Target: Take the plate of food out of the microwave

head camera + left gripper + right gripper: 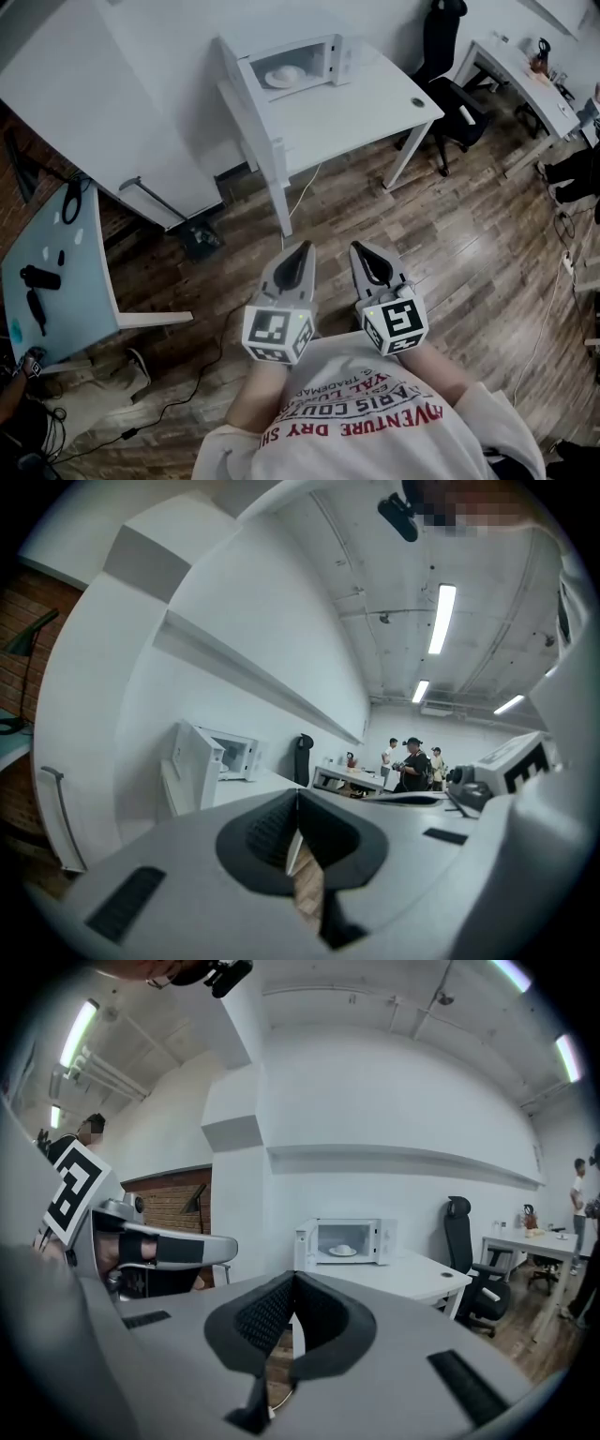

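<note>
The white microwave (295, 64) stands at the far left end of a white table (375, 108), its door (232, 58) swung open to the left. Inside sits a white plate (284, 75) with a pale mound of food. The right gripper view also takes in the microwave (349, 1239) and plate (342, 1251). The left gripper view shows the microwave (232, 757) small and far off. My left gripper (300, 249) and right gripper (364, 249) hang side by side close to my body over the wooden floor, both shut and empty, well short of the table.
A black office chair (452, 70) stands right of the table, with another white desk (525, 70) beyond it. A pale blue table (58, 272) with dark tools is at my left. Cables trail on the floor. Several people (412, 763) stand at the room's far end.
</note>
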A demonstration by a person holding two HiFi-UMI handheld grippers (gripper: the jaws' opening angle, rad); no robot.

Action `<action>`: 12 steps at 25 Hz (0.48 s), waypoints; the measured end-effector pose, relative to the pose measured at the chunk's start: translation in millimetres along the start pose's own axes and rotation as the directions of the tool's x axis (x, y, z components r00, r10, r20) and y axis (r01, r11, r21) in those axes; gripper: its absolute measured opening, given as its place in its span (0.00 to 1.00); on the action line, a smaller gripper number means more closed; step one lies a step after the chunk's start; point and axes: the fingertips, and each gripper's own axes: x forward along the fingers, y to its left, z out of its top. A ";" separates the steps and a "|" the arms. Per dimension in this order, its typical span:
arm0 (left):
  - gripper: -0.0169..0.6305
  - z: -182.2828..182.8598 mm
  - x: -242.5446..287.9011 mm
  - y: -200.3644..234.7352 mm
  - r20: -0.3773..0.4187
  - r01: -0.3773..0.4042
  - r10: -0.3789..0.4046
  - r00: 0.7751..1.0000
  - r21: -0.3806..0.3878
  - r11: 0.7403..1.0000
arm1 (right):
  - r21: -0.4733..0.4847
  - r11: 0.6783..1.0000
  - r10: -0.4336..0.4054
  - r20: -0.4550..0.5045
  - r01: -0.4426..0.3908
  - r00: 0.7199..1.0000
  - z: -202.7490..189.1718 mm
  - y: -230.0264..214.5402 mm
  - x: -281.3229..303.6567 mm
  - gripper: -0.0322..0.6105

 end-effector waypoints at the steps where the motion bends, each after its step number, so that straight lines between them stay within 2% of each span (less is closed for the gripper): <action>1: 0.04 1.1 4.6 2.6 0.001 -0.009 0.009 1.000 -0.001 1.000 | -0.002 1.000 0.006 0.005 -0.006 1.000 1.8 -3.9 4.4 0.05; 7: 0.04 3.7 50.6 11.7 -0.004 -0.057 0.057 0.998 -0.010 0.998 | 0.002 0.999 0.048 0.008 -0.048 0.999 5.2 -48.9 39.8 0.05; 12: 0.04 12.3 108.8 5.4 -0.006 -0.114 0.114 0.993 -0.002 0.993 | -0.006 0.991 0.135 0.007 -0.135 0.991 14.9 -96.1 71.3 0.05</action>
